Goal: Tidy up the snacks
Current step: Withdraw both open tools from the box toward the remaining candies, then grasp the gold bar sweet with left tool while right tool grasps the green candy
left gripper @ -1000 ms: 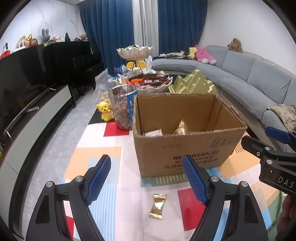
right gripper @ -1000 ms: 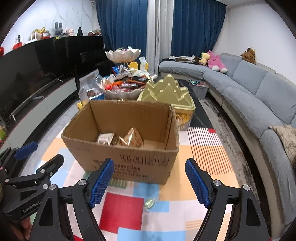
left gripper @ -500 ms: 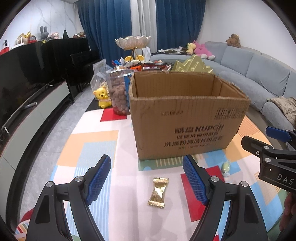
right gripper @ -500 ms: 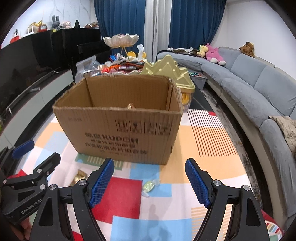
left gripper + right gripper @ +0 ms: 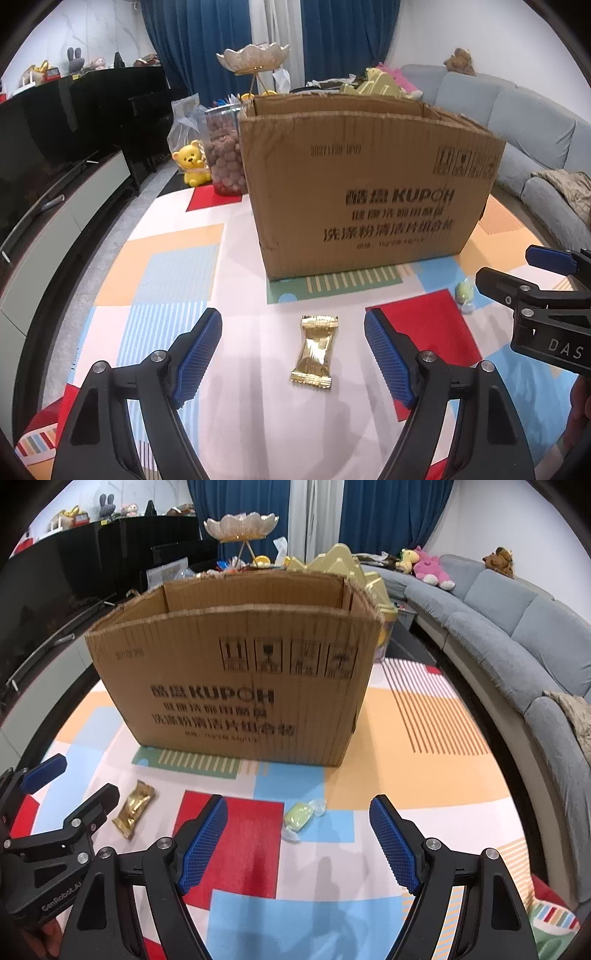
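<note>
Left gripper [image 5: 293, 350] had its jaws wide apart, straddling the gold wrapped snack [image 5: 315, 350] lying flat on the patchwork table cover [image 5: 166, 266], likely lined up for a pinch. Right gripper [image 5: 297, 843], jaws equally spread and empty, pointed at the green candy [image 5: 300, 816] just ahead (untouched). Beyond both stood the cardboard box [image 5: 236, 672], presumably the destination; its contents were hidden behind its front wall.

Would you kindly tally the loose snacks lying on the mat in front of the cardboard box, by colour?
Gold foil-wrapped snack: 1
Pale green wrapped candy: 1
Total: 2 loose snacks, both on the patterned mat in front of the cardboard box.
</note>
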